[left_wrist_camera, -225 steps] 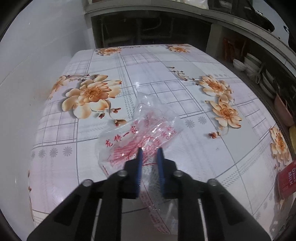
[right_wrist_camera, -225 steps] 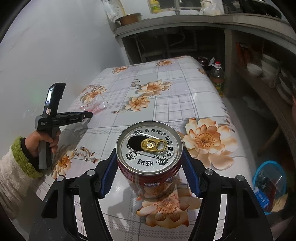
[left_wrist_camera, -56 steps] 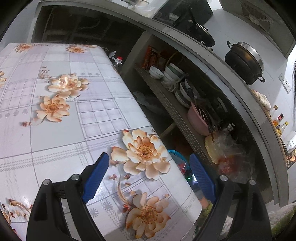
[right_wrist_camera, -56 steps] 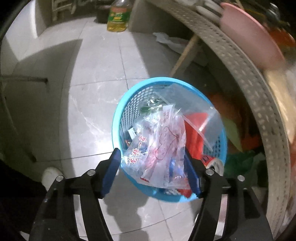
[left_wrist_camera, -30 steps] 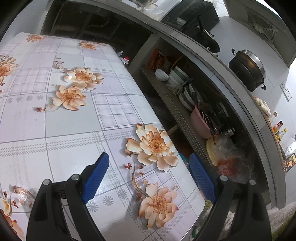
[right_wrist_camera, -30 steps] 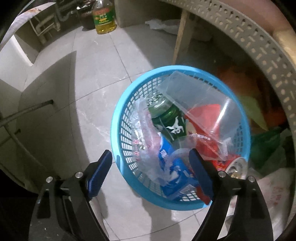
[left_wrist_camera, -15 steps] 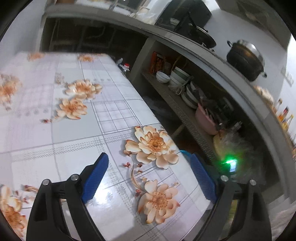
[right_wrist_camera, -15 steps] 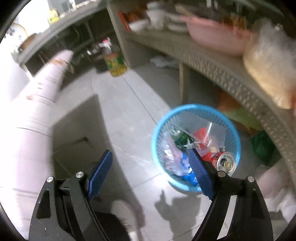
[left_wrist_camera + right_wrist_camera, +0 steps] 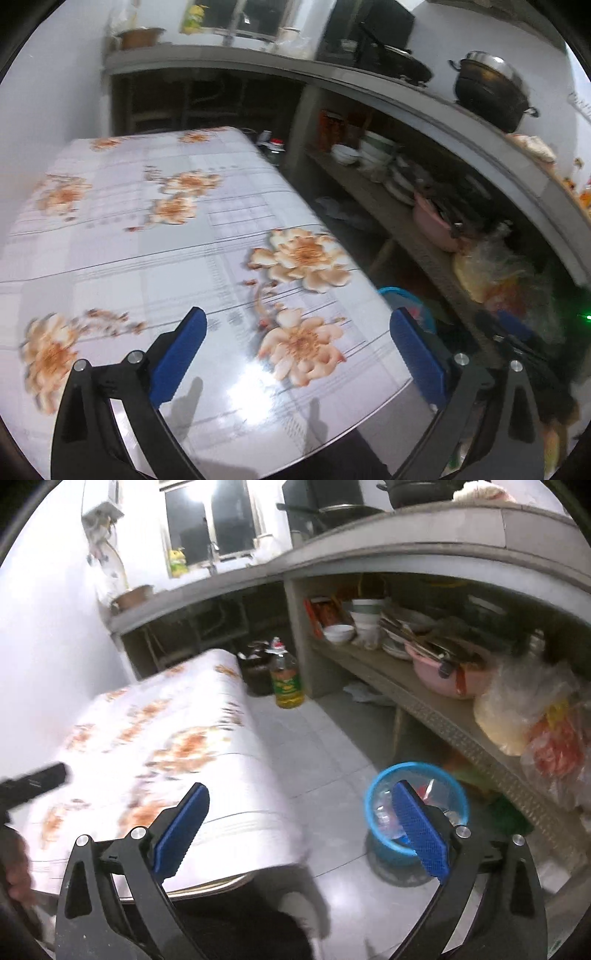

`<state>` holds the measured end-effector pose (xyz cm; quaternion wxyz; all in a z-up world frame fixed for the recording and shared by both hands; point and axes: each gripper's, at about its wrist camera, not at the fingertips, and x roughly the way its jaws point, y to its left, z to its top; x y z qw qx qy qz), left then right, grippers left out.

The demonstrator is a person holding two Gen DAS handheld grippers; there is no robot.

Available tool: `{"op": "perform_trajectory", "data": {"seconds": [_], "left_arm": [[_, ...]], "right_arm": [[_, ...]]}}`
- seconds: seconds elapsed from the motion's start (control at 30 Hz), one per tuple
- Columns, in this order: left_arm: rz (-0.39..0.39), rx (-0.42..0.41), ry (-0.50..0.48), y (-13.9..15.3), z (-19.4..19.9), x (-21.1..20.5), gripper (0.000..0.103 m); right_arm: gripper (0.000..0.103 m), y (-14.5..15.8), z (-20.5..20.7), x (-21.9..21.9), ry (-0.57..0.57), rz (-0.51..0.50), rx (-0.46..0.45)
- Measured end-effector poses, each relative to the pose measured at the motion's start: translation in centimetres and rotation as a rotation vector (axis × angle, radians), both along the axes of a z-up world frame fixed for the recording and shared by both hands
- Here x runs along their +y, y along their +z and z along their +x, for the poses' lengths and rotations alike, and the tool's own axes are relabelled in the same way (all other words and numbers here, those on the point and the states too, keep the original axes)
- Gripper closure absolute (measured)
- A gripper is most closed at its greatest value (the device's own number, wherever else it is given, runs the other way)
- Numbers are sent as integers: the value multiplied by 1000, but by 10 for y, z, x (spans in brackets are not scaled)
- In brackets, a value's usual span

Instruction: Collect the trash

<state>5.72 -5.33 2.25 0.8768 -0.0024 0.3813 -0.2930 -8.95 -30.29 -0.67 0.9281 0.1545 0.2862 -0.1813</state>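
Right wrist view: the one blue basket (image 9: pixel 373 794) sits on the floor tiles (image 9: pixel 321 746) between the table (image 9: pixel 155 738) edge and the low shelf (image 9: pixel 436 709), with crumpled trash (image 9: pixel 384 812) inside and open floor all round the table side. Both grippers are spread wide and carrying nothing, right gripper (image 9: pixel 301 821) off the table corner, left gripper (image 9: pixel 299 354) above the floral tabletop near its rounded edge. Compared with a second ago the right one has pulled up and away, so the basket looks much smaller, and the can and plastic bag are off the table.
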Motion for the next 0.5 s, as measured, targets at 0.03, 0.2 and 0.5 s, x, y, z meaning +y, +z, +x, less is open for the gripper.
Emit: {"op": "perform_trajectory", "data": {"seconds": [0.03, 0.2, 0.5], "left_arm": [[12, -14, 22, 2, -6, 1, 6], [50, -106, 68, 14, -25, 6, 6], [153, -183, 125, 26, -51, 5, 6]], "right_arm": [[8, 4, -4, 6, -4, 6, -9], [8, 23, -17, 27, 0, -3, -57], [8, 48, -33, 52, -45, -105, -114]]}}
